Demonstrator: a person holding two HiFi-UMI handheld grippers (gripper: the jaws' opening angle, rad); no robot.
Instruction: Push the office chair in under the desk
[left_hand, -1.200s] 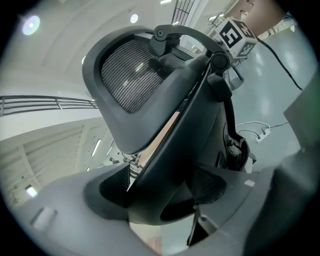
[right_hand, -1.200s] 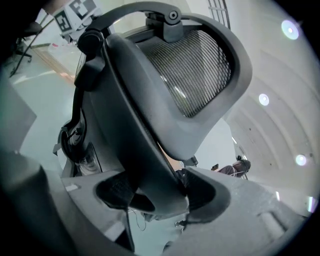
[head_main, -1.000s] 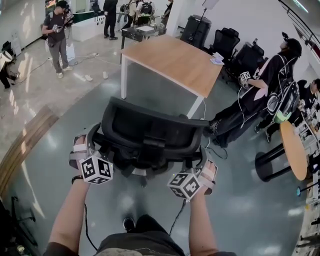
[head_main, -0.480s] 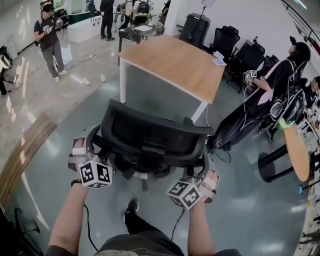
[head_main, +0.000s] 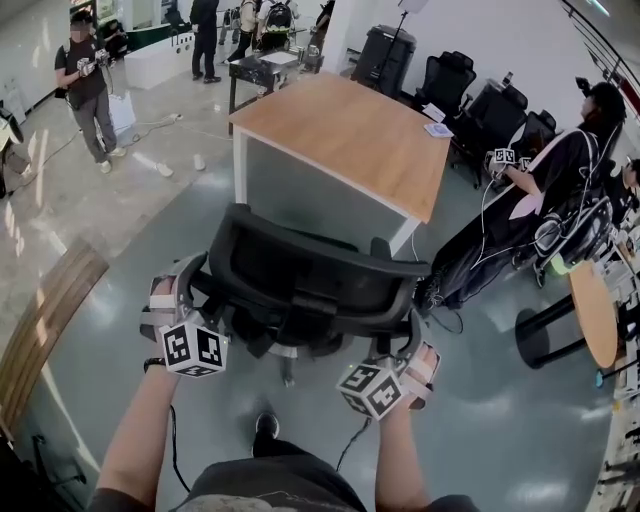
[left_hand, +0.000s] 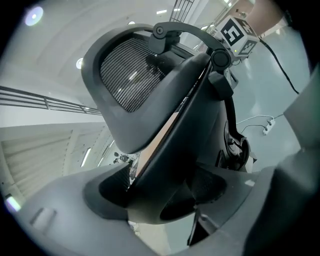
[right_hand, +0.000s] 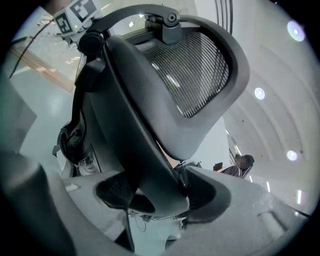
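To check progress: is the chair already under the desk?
No, the chair stands in front of the desk, short of its edge.

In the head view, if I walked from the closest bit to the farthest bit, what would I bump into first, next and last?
shoe → office chair → wooden desk → small black table

Black mesh-backed office chair (head_main: 310, 285) stands upright, backrest towards the camera, facing the wood-topped, white-legged desk (head_main: 350, 135), close but not yet under it.
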